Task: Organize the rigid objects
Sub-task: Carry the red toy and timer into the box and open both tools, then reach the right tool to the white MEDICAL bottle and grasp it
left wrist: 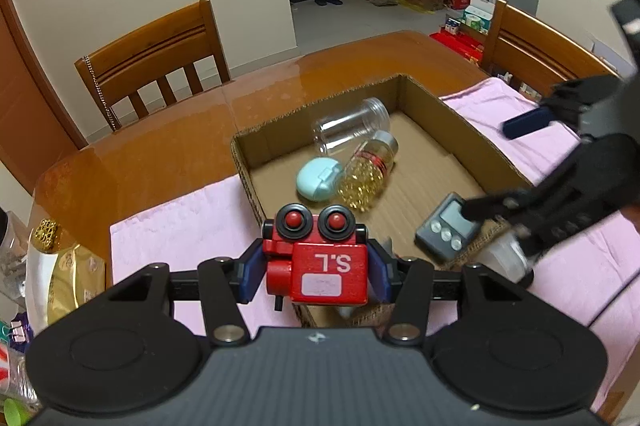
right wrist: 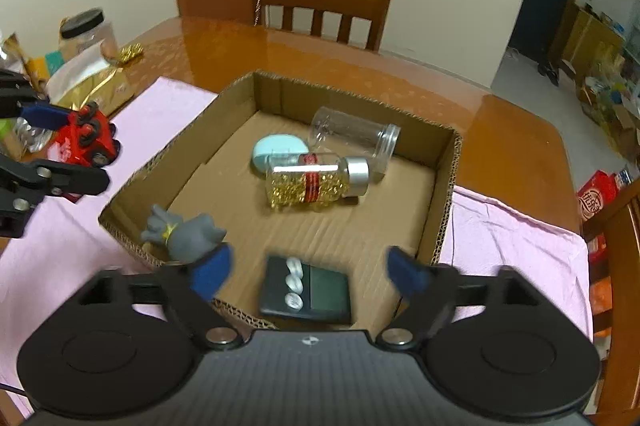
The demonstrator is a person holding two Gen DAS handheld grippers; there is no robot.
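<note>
grey toy (right wrist: 182, 232) part-hidden, timer (right wrist: 306, 290) blurred

A glossy wooden table (right wrist: 224, 45) is carrying a pink cloth (right wrist: 500, 226); a jar (right wrist: 90, 29) is standing at ten o'clock.

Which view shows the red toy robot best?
The left wrist view: the red toy robot fills the centre, clamped in the left gripper, eyes and lettering legible. The right wrist view shows it small and side-on at the left edge.

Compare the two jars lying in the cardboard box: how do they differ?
The clear jar is empty and has no lid; the capsule jar is full of golden capsules, wears a silver cap and a red label band. The clear jar lies nearer the far wall. Both are transparent and lie on their sides.
</note>
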